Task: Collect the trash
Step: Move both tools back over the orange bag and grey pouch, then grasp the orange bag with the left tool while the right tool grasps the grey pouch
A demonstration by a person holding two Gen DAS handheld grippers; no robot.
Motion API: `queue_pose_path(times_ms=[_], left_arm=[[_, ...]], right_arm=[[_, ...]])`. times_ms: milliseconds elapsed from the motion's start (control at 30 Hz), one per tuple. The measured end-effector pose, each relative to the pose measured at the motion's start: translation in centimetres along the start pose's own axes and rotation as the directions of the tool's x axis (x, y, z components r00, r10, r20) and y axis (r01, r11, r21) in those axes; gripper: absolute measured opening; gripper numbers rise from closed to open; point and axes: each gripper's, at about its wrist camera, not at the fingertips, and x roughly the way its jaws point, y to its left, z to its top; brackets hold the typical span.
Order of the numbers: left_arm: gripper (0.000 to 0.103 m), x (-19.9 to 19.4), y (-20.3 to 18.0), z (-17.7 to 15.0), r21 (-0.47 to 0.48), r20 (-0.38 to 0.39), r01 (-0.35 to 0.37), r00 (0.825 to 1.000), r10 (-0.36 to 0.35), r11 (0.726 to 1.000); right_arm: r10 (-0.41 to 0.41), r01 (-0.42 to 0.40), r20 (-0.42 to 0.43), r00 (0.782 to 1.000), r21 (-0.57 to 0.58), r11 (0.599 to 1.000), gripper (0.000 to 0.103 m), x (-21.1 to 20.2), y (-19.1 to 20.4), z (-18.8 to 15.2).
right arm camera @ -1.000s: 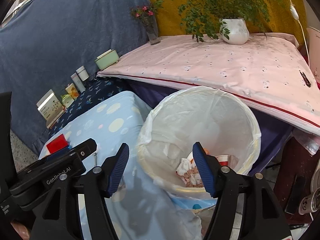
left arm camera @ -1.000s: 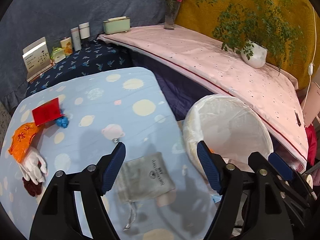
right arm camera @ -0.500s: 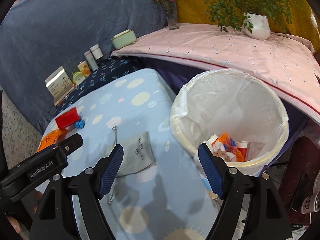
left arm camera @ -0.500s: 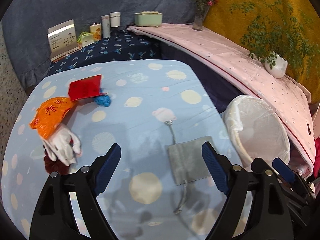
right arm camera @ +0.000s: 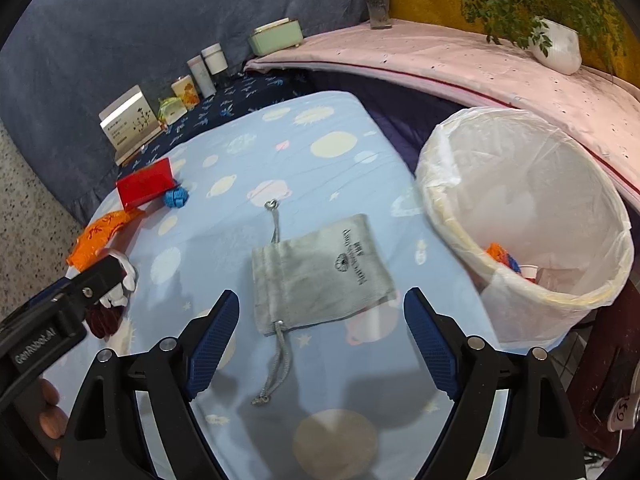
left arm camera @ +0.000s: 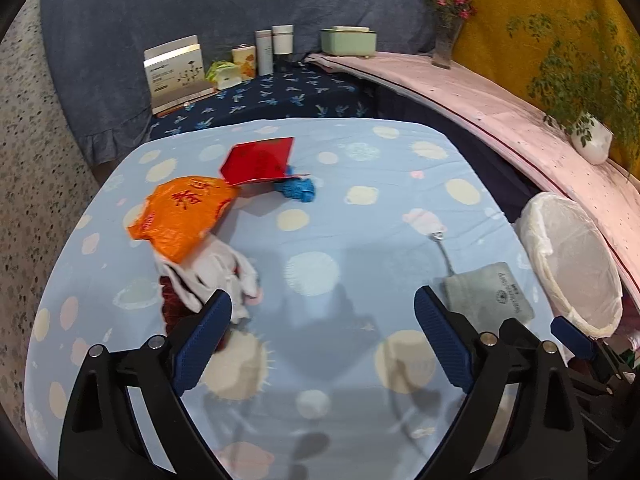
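writing: "GenRobot.AI" on the left tool's body; grey drawstring cloth pouch (right arm camera: 320, 274) has a dark printed logo, unreadable.
left tool (left arm camera: 322, 338): jaws wide, empty, over blue planet-print counter (left arm camera: 340, 220).
right tool (right arm camera: 320, 338): jaws wide, empty, pouch just ahead.
trash: orange plastic bag (left arm camera: 182, 212), crumpled white glove (left arm camera: 216, 276), red card (left arm camera: 258, 160) lie at counter's left.
bin: white-lined wastebasket (right arm camera: 524, 216) beside counter.
change: both views swung from bin toward counter.
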Motion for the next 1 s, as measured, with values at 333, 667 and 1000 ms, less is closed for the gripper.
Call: queue_pose_path(times_ms=[333,667,1000], left_arm=[[0.090,1.7,4.8,1.2,-0.039,-0.006,-0.057,0.998,0.057,0.998],[0.090,4.7,12.2,3.5,-0.167,-0.031,-0.087,0.996,0.083,0.982],[0.066,7.0,14.2,4.8,-0.208,-0.055,0.012,0.998,-0.024,0.978]], right_arm=[[-0.023,0.021,-0.053,0.998,-0.041,0.999,0.079,3.5,2.4,-0.4],[-0.121,0.116,-0.031,0.992,-0.132,0.984,0.043,5.3,5.2,-0.2],[-0.054,0.049,-0.053,0.997,-0.093,0.995,0.006,5.8,7.1,0.9]])
